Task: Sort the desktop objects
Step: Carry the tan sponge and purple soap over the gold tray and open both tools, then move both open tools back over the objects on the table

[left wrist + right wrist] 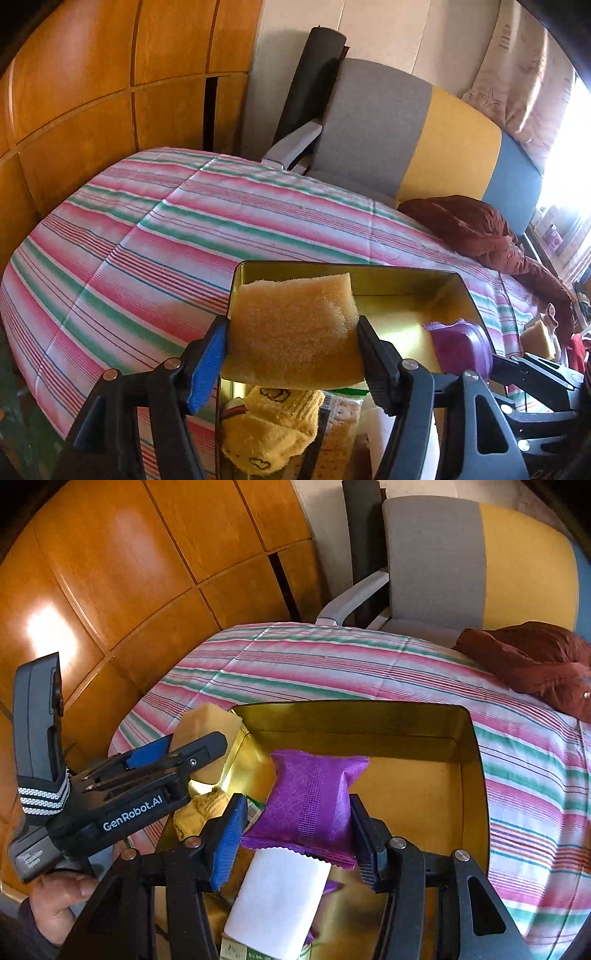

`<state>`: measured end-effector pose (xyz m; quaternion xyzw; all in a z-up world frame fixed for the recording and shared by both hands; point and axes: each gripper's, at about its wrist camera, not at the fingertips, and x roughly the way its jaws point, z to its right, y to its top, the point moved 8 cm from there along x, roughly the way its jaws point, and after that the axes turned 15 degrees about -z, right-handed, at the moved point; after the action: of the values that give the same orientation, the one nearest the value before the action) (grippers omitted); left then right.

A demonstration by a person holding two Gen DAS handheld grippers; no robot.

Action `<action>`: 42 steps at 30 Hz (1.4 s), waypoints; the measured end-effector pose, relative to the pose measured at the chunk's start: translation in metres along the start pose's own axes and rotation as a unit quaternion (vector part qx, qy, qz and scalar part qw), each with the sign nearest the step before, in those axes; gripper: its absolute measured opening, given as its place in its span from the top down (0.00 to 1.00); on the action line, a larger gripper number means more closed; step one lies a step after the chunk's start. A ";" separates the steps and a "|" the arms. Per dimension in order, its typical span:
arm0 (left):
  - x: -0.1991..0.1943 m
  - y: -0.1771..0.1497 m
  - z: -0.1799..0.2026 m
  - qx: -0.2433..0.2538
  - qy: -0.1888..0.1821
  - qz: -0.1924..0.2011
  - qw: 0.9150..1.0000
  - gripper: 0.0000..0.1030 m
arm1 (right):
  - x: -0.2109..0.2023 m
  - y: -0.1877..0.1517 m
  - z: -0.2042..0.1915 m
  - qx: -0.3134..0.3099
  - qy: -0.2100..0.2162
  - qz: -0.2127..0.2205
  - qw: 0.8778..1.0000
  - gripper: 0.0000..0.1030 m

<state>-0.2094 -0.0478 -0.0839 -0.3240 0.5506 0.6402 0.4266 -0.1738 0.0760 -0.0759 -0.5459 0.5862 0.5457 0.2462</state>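
Left wrist view: the left gripper (291, 347) has the yellow sponge (295, 328) between its pads, over the near-left corner of the gold tin (406, 280).

Right wrist view: the right gripper (295, 834) clamps the purple packet (310, 801) above the tin's near edge.

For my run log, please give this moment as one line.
left gripper: sponge between fingers | right gripper: shut on purple packet | both over gold tin

Domestic interior, most likely a living or dining room. Indicators: a table covered by a striped cloth (155, 236), wooden cabinet panelling (92, 85) along the wall, an upholstered chair (461, 565) in grey, yellow and blue, and a patterned curtain (524, 85) beside a bright window.
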 end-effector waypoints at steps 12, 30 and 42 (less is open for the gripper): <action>0.006 -0.011 -0.007 -0.020 -0.010 -0.012 1.000 0.22 | 0.016 0.001 -0.005 0.005 -0.005 -0.016 1.000 0.46; -0.039 -0.037 -0.024 -0.050 0.025 0.037 0.998 0.23 | 0.005 -0.004 -0.021 -0.006 0.025 -0.005 1.000 0.20; -0.063 -0.064 -0.023 -0.065 0.029 0.054 0.996 0.22 | -0.013 -0.022 -0.016 0.005 -0.024 0.024 0.999 0.00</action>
<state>-0.1262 -0.0803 -0.0595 -0.3394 0.5368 0.6869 0.3534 -0.1456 0.0699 -0.0682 -0.5169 0.5957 0.5618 0.2498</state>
